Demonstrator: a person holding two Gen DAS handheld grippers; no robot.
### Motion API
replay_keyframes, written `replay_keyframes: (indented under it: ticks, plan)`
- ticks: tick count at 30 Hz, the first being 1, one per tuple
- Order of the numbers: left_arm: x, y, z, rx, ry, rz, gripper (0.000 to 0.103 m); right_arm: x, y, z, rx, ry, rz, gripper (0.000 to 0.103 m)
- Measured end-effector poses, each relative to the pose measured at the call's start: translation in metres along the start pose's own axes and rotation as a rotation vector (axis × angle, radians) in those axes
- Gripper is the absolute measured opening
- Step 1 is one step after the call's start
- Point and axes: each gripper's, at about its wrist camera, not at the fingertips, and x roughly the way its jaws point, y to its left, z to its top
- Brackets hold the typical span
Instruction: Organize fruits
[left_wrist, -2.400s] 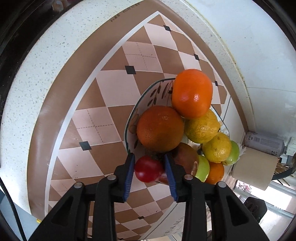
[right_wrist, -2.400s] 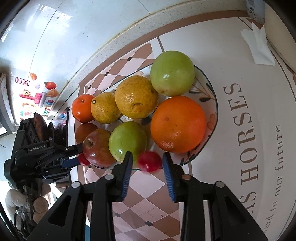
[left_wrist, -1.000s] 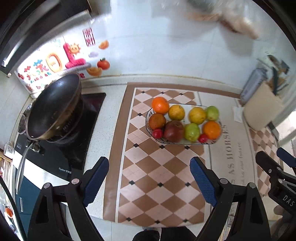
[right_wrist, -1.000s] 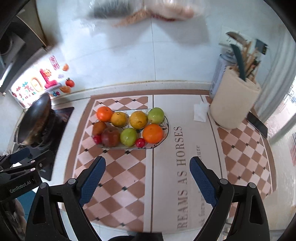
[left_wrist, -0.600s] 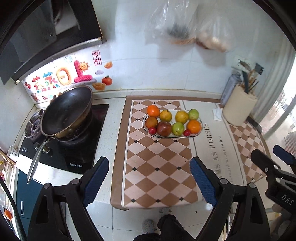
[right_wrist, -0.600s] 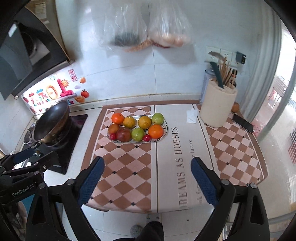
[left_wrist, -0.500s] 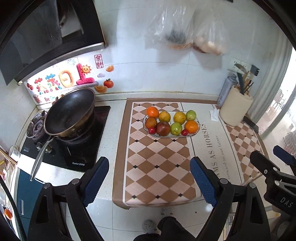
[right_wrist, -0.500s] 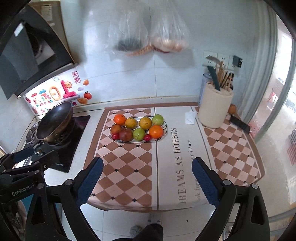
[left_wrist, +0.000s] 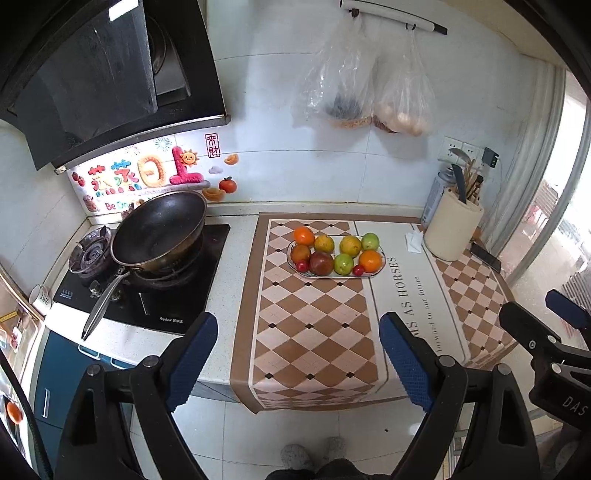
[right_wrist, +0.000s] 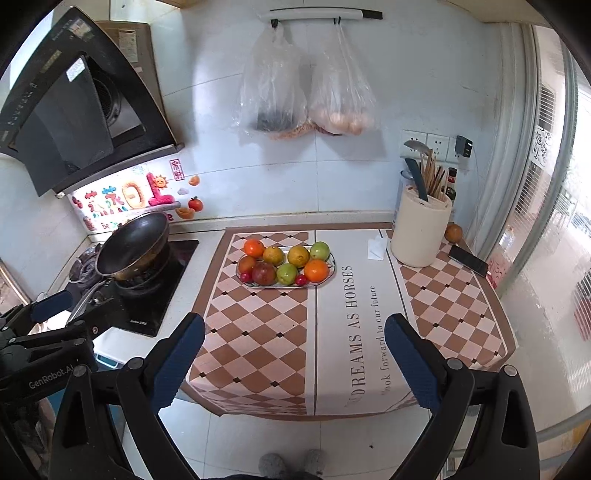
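- Fruits are seen gathered on the oval plate (left_wrist: 380, 264), which sits toward the back edge of the checkered mat (left_wrist: 314, 332) on the counter, well apart from both grippers.
- At the plate's left end, an orange (left_wrist: 303, 235), a darker orange (left_wrist: 300, 253) and a small red fruit (left_wrist: 302, 265) are grouped; a dark red apple (left_wrist: 321, 263) lies just beside them.
- Through the middle, two yellow citrus (left_wrist: 350, 245) and a green apple (left_wrist: 343, 263) are packed touching; at the right end a pale green fruit (left_wrist: 370, 241), a second small red fruit (left_wrist: 358, 270) and a bright orange (left_wrist: 370, 260) are set.
- The left gripper (left_wrist: 297, 354) is held out past the mat's front edge, jaws spread wide, nothing gripped.
- The right gripper (right_wrist: 295, 356) is likewise held wide and empty.
- The task is judged essentially finished; if any check is made, the plate is best approached slowly from above, so the tightly packed round fruit is not nudged over the rim.
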Motion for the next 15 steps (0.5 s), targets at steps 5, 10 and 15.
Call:
replay_keyframes:
  ticks: [5, 10, 15]
  plan:
    - [-0.007, -0.006, -0.005, -0.020, -0.006, 0.008, 0.090, -0.008, -0.006, -0.001, 0.003, -0.001, 0.021, 0.100]
    - [-0.001, -0.008, -0.005, -0.035, 0.000, 0.020, 0.091, 0.003, -0.015, 0.000, 0.009, 0.013, 0.038, 0.100]
    - [0.012, -0.012, 0.001, -0.035, -0.014, 0.043, 0.102, 0.026, -0.018, 0.007, -0.009, 0.015, 0.029, 0.101]
